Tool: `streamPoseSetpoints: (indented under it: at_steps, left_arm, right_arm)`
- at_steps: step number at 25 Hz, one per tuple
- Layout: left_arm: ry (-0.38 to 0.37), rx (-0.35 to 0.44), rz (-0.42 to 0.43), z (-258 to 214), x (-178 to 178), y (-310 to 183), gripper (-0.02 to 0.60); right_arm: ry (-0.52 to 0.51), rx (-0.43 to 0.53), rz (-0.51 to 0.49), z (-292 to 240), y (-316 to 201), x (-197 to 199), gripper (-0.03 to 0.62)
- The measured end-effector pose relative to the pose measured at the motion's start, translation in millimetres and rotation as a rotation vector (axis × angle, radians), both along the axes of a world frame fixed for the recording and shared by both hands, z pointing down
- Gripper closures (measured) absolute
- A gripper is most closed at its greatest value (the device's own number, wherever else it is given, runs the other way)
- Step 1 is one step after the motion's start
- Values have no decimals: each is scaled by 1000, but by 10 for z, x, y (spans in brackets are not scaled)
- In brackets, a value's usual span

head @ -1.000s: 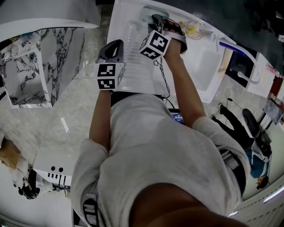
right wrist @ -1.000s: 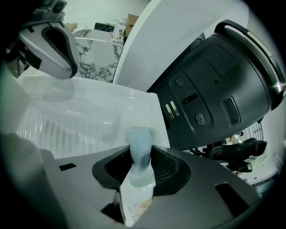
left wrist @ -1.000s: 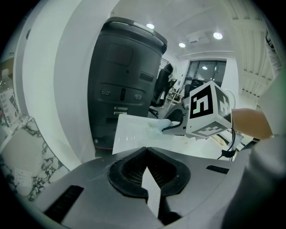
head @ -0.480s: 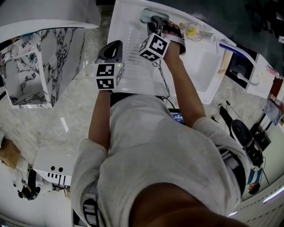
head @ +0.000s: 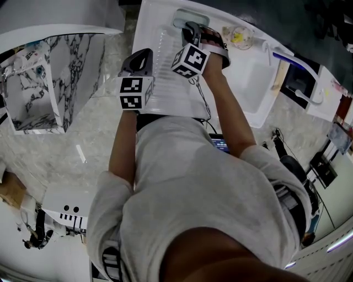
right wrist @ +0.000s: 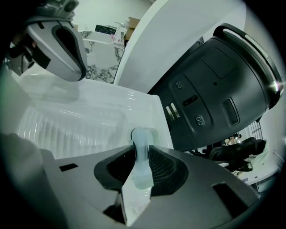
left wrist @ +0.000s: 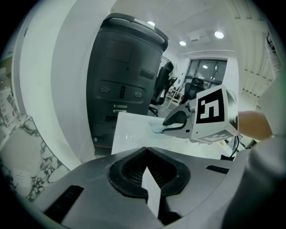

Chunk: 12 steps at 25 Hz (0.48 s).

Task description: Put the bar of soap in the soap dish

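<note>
While your right gripper (head: 192, 28) is down at the far edge of the white ribbed counter (head: 151, 22), note that it sits over the pale grey-green rounded soap dish (head: 181, 15) there. Its jaws have just been closing and pinch the pale blue translucent bar of soap (right wrist: 140, 166), which stands on edge between the pads, right at the dish. Whether the bar touches the dish floor cannot be told, because the jaws cover that spot.

Your left gripper (head: 142, 58) hangs over the counter's left edge, pads together at the tips, with nothing in them.

A white sink basin (head: 256, 77) is sunk in the counter's right part. A small clear glass dish with something yellow in it (head: 238, 36) stands at the far edge beside the basin.

Room:
- pale stone floor (head: 66, 148)
- white marble-veined panel (head: 71, 71) to the left
- tall dark grey machine (right wrist: 219, 85) past the counter's far edge

Your torso hides the counter's near edge.
</note>
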<state>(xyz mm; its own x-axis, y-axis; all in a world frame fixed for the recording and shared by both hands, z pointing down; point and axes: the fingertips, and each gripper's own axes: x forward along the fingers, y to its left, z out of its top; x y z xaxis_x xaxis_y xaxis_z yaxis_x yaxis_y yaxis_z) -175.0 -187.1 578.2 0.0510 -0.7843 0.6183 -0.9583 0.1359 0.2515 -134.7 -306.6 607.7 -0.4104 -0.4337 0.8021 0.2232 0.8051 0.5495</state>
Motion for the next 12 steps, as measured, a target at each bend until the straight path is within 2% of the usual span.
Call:
streamPoseSetpoints:
  at_steps: [12]
  left_arm:
    - [2, -9, 3, 30, 43, 16, 563]
  right_arm:
    - [12, -8, 33, 42, -115, 4, 493]
